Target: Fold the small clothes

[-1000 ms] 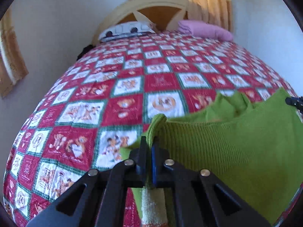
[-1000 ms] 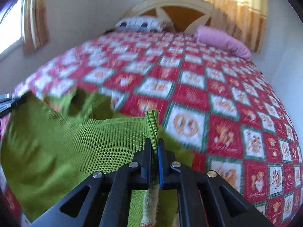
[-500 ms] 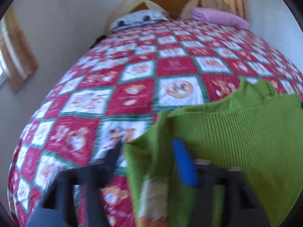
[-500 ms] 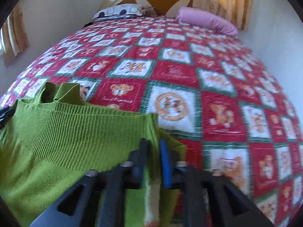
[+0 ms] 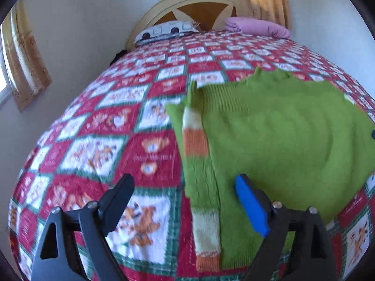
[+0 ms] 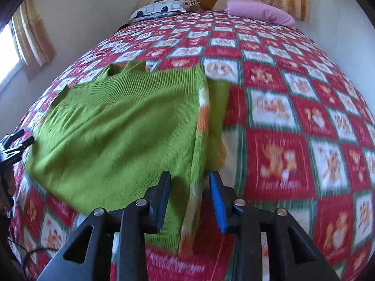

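Observation:
A small green knitted sweater lies folded on the red patchwork bedspread, with a striped white and orange sleeve along its left edge. My left gripper is open and empty, just above the sweater's near left edge. In the right wrist view the sweater lies at left, its striped sleeve along its right edge. My right gripper is open and empty, straddling that edge. The left gripper's tips show at the far left of that view.
The bed runs back to a cream headboard. A patterned pillow and a pink pillow lie at its head. A white wall and curtain stand at left. A cable hangs off the near bed edge.
Both grippers have opened and let go of the sweater's folded edge, then drawn back toward me. The sweater now lies flat on the bedspread.

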Motion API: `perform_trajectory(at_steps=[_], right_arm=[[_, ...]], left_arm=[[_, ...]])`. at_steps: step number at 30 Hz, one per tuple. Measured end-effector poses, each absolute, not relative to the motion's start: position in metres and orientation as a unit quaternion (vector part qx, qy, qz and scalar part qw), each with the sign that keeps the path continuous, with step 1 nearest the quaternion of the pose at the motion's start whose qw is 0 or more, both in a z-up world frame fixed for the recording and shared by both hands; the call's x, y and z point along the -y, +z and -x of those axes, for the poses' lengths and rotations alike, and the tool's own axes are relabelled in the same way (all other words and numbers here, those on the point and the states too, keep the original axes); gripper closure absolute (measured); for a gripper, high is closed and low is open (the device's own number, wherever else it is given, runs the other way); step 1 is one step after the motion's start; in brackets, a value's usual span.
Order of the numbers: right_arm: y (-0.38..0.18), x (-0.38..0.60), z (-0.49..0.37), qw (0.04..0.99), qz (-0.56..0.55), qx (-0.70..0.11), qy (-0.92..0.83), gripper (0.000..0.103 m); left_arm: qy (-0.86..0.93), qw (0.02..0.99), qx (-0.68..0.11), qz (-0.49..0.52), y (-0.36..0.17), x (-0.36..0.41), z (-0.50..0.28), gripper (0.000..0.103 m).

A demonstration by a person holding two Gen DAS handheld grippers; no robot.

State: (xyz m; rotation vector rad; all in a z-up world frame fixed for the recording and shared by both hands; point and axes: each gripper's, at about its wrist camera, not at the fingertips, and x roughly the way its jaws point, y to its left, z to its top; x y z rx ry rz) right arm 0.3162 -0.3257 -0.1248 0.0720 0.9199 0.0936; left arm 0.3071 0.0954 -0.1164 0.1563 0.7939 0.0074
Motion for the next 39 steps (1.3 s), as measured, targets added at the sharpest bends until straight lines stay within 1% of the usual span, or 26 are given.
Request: perform_trajectory(at_steps=[1,2,3,5,8,12,15,17,18,19,20,21,23,26,28,29,32,35,36,39], right_arm=[[-0.126,0.326,-0.313,0.893,-0.036,-0.445,0.05,0.07],[-0.128,0.324,-0.308,0.894,-0.035,-0.444,0.046,0.079],[-0.127,0.326,-0.305,0.896,-0.041,-0.439,0.045,0.097],[-0.12,0.329,-0.293,0.9,-0.056,-0.428,0.051,0.098],[-0.115,0.329,-0.277,0.903,-0.048,-0.424,0.051,0.098],[-0.139,0.336,-0.273,0.898,-0.052,-0.435,0.043,0.099],[-0.138,0.337,-0.274,0.9,-0.067,-0.43,0.035,0.098],[-0.135,0.334,-0.274,0.897,-0.057,-0.437,0.032,0.097],[-0.131,0.332,-0.273,0.898,-0.05,-0.437,0.027,0.09],[-0.127,0.331,-0.27,0.9,-0.043,-0.434,0.02,0.075],[-0.118,0.328,-0.267,0.904,-0.028,-0.427,0.003,0.069],[-0.109,0.325,-0.264,0.911,-0.012,-0.413,-0.007,0.065],[-0.091,0.313,-0.264,0.923,0.011,-0.386,-0.006,0.065],[-0.075,0.289,-0.281,0.928,0.024,-0.371,0.027,0.065],[-0.073,0.264,-0.303,0.927,0.046,-0.368,0.059,0.058],[-0.077,0.254,-0.319,0.921,0.055,-0.381,0.061,0.057],[-0.096,0.246,-0.364,0.91,0.032,-0.408,0.065,0.057],[-0.129,0.258,-0.389,0.896,0.006,-0.443,0.039,0.057],[-0.134,0.264,-0.389,0.899,-0.007,-0.434,0.046,0.055],[-0.137,0.273,-0.382,0.906,-0.026,-0.418,0.06,0.055]], left_arm=[[0.005,0.918,-0.392,-0.068,-0.12,-0.096,-0.307,0.012],[0.007,0.917,-0.395,-0.061,-0.123,-0.097,-0.307,0.012],[0.009,0.917,-0.395,-0.057,-0.123,-0.098,-0.307,0.012],[0.008,0.917,-0.396,-0.046,-0.121,-0.1,-0.306,0.012],[0.005,0.913,-0.406,-0.04,-0.128,-0.101,-0.303,0.009],[0.004,0.911,-0.412,-0.029,-0.133,-0.105,-0.302,0.005],[0.007,0.911,-0.413,-0.026,-0.132,-0.106,-0.299,0.005],[0.015,0.914,-0.405,-0.025,-0.126,-0.11,-0.294,0.005],[0.025,0.917,-0.397,-0.025,-0.12,-0.113,-0.292,0.005],[0.032,0.922,-0.386,-0.023,-0.114,-0.116,-0.29,0.005],[0.036,0.927,-0.374,-0.022,-0.106,-0.119,-0.289,0.005],[0.039,0.929,-0.366,-0.021,-0.102,-0.121,-0.29,0.005],[0.038,0.935,-0.353,-0.022,-0.088,-0.12,-0.301,0.005],[0.04,0.936,-0.348,-0.029,-0.079,-0.109,-0.328,0.004],[0.046,0.931,-0.361,-0.028,-0.084,-0.101,-0.35,0.004],[0.057,0.929,-0.364,-0.031,-0.088,-0.098,-0.359,0.004],[0.095,0.911,-0.4,-0.046,-0.11,-0.096,-0.383,0.004],[0.101,0.898,-0.428,-0.027,-0.134,-0.109,-0.39,0.0],[0.096,0.899,-0.426,-0.017,-0.134,-0.112,-0.388,0.0],[0.084,0.899,-0.43,0.013,-0.137,-0.122,-0.383,0.0]])
